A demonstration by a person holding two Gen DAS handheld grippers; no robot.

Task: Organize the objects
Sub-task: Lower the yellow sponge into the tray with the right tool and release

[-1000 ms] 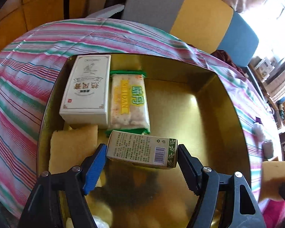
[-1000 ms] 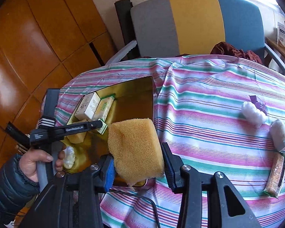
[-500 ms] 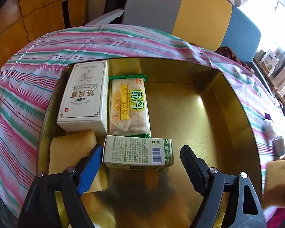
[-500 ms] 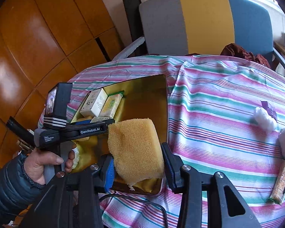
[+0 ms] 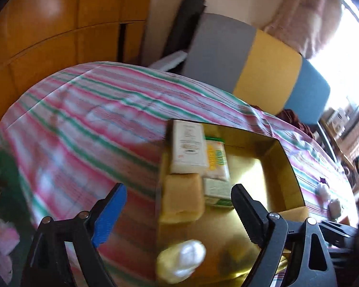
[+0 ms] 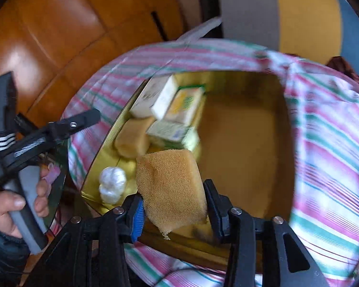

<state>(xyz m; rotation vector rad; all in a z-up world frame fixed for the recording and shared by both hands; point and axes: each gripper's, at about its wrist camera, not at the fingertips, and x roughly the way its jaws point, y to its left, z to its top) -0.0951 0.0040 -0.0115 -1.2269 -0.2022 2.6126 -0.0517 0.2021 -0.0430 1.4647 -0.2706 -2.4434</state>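
**Gold tray, partly filled**

A gold tray with mirror-like walls is set on the striped cloth. Along its left side a white box and a yellow-green cracker packet are laid side by side. Nearer, a tan sponge and a pale green carton are placed just beside them. A white wrapped ball is seen at the near left corner. A second, coarser sponge is held tilted over the near edge.

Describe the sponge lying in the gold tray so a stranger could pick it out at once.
Find the gold tray on the striped tablecloth. At its left wall, a yellow sponge lies just below the white box. Unlike the second sponge, no jaws hold it.
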